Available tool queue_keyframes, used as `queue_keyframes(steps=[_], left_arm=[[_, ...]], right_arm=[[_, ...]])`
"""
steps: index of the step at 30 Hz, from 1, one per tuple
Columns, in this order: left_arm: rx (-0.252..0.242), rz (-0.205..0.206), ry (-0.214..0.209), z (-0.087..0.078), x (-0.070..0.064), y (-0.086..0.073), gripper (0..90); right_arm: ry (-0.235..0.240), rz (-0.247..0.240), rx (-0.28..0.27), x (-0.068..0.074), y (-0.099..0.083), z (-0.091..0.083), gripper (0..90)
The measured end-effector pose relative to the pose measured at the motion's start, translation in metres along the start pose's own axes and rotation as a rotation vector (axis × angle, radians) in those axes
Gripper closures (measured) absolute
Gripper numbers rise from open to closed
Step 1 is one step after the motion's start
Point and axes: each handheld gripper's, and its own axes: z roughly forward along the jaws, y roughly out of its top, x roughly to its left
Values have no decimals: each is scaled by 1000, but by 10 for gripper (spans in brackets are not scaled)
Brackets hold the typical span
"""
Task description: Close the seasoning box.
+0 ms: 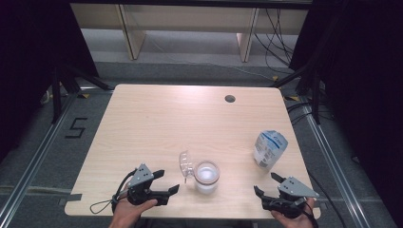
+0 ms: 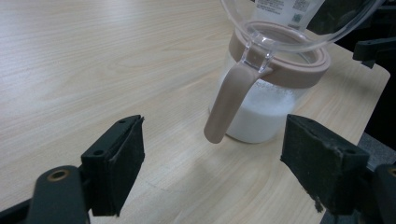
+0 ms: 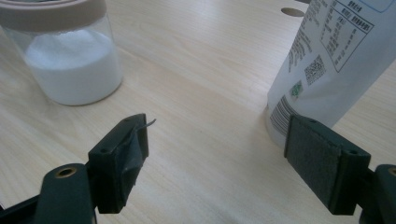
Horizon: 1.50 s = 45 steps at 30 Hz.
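Both tongs wide open, holding nothing: the left tongs (image 1: pixel 167 182) line up on the jar (image 1: pixel 207 176) near the desk's (image 1: pixel 157 118) front edge, lid flipped open, while the right tongs (image 1: pixel 266 184) face the bag (image 1: pixel 269 148) beside it, seemingly ready for pouring.

Light wooden table (image 1: pixel 152 123) with a cable hole (image 1: pixel 230 99)

Lab: black curtains (image 1: pixel 28 57), floor rails (image 1: pixel 33 161), cables (image 1: pixel 278 38).
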Motion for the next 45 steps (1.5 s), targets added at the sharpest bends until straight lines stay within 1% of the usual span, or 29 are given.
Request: queue_keyframes(steps=[5, 7, 10, 11, 13, 14, 15, 17, 18, 19, 20, 21, 22, 23, 25, 26, 27, 28, 29, 30, 31, 32, 35, 36, 39, 40, 41, 42, 45], left_arm=[[-5, 3, -8, 1, -2, 3, 223], [-9, 15, -11, 2, -2, 6, 230], [-13, 0, -18, 3, -3, 8, 252], [-9, 6, -12, 2, -3, 9, 273], [-26, 0, -28, 2, -2, 11, 334], [-32, 11, -43, 0, -1, 13, 393], [-39, -9, -43, 0, -2, 14, 454], [-50, 3, -49, -2, -2, 16, 554], [-57, 26, -43, -2, -2, 18, 609], [-61, 32, -48, -3, -3, 19, 658], [-60, 16, -52, -4, -5, 20, 706], [-68, 17, -57, -3, -5, 21, 738], [-66, 30, -45, -4, -7, 23, 768], [-66, 49, -42, -5, -6, 24, 794], [-75, 34, -33, -4, -9, 26, 835], [-69, 50, -31, -4, -9, 27, 852], [-71, 55, -33, -3, -10, 28, 867], [-75, 47, -37, -2, -12, 28, 878], [-71, 57, -40, -1, -12, 29, 889], [-67, 54, -30, -2, -14, 30, 893], [-74, 64, -41, -1, -13, 30, 894], [-76, 51, -36, -1, -14, 30, 894], [-79, 51, -46, 0, -15, 32, 895], [-73, 70, -40, -1, -15, 33, 895], [-79, 68, -39, 0, -16, 34, 895], [-82, 69, -51, 2, -16, 35, 895], [-82, 60, -49, 2, -17, 35, 895], [-80, 61, -43, 2, -17, 35, 895], [-81, 74, -60, 5, -18, 36, 895]], right_arm=[[9, -8, -6, 2, 0, 1, 228], [12, -13, 7, 2, 0, 0, 228], [18, -21, 7, 2, 0, 1, 229], [19, -20, 6, 3, 0, 2, 230], [21, -25, 9, 3, 0, 1, 233], [27, -27, 9, 3, 0, 2, 234], [2, -51, -5, 2, 1, 1, 234], [14, -28, 11, 5, 1, 1, 238], [13, -32, 9, 5, 1, 1, 238], [13, -31, 11, 5, 1, 0, 239], [13, -30, 13, 5, 0, 0, 240], [7, -29, 11, 5, 0, 0, 242], [4, -43, 4, 4, 0, 0, 244], [3, -29, 11, 5, 0, 0, 244], [6, -26, 13, 5, 0, -1, 245], [4, -30, 11, 5, 0, -1, 246], [4, -60, -12, 3, 0, 1, 246], [1, -63, -5, 4, 0, 0, 247], [16, -39, 9, 5, 0, 0, 247], [15, -40, 10, 6, 0, -1, 248], [13, -40, 14, 6, 0, -1, 248], [10, -44, 12, 6, 0, -1, 250], [14, -50, 11, 6, 1, 0, 252], [15, -50, 13, 6, 1, 0, 252], [15, -51, 13, 6, 0, 0, 252], [16, -51, 14, 6, 0, 0, 252], [2, -74, -2, 5, 1, 1, 252], [6, -66, 3, 5, 1, 0, 252], [4, -76, -1, 5, 1, 1, 254]])
